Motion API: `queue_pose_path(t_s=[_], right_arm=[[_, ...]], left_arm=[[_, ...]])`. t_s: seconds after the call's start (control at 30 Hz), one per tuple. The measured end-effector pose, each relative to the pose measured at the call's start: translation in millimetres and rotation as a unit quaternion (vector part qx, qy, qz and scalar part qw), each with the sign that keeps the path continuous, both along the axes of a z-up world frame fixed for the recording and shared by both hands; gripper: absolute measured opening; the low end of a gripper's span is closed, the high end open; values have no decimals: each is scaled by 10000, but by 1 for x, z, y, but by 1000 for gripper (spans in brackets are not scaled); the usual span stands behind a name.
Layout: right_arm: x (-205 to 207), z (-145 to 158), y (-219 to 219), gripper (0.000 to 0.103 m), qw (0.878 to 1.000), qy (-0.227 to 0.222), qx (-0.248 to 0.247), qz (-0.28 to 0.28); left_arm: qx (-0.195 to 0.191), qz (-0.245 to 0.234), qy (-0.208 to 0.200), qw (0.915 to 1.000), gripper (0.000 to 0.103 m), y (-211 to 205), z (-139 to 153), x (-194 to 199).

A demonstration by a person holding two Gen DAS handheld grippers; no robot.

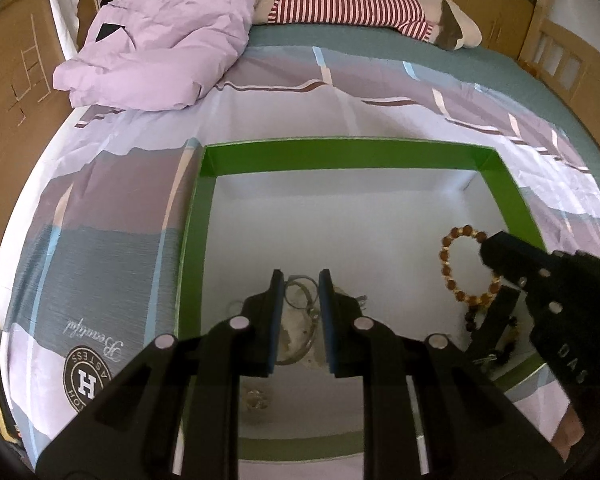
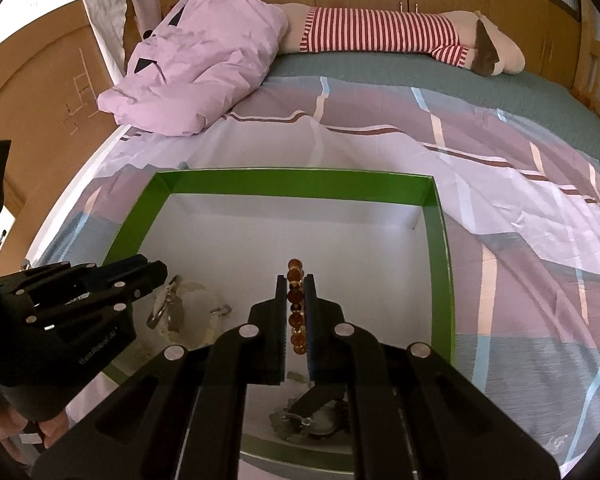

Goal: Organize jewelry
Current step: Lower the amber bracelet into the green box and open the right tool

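Observation:
A shallow box with green walls (image 1: 340, 152) (image 2: 292, 182) and a white floor lies on the bed. My right gripper (image 2: 296, 284) is shut on an amber bead bracelet (image 2: 295, 300), held upright above the box floor; in the left wrist view the bracelet (image 1: 450, 264) hangs from the right gripper (image 1: 488, 252). My left gripper (image 1: 302, 280) hovers over silver rings (image 1: 300, 296) in a clear bag on the box floor, its jaws slightly apart around them. I cannot tell whether it grips them. The left gripper (image 2: 156, 274) shows beside the bag (image 2: 192, 312).
More jewelry lies in the box: a dark bead piece (image 1: 500, 344), a small item (image 1: 256, 398) near the front wall, a bagged piece (image 2: 312, 420) under my right gripper. A lilac duvet (image 1: 168, 36) and a striped plush (image 1: 348, 4) lie at the far end of the bed.

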State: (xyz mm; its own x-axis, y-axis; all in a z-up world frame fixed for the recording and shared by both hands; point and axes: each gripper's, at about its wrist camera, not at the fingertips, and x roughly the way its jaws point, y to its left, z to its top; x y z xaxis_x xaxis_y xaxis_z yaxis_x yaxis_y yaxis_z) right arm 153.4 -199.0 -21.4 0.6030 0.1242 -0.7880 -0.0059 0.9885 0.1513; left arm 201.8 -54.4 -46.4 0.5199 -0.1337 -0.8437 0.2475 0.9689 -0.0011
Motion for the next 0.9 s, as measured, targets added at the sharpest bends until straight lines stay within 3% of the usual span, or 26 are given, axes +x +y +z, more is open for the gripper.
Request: queue_pose_path(t_s=[0.33,0.9], right_arm=[[1,-2,1,8,9995,14,-297,-72],[3,-6,-3,8,9993,107,-314,-169]], left_arm=[[140,12,16,9999,17,-3,-7,0],[230,79,-25,9997,17,-1,-9,-1]])
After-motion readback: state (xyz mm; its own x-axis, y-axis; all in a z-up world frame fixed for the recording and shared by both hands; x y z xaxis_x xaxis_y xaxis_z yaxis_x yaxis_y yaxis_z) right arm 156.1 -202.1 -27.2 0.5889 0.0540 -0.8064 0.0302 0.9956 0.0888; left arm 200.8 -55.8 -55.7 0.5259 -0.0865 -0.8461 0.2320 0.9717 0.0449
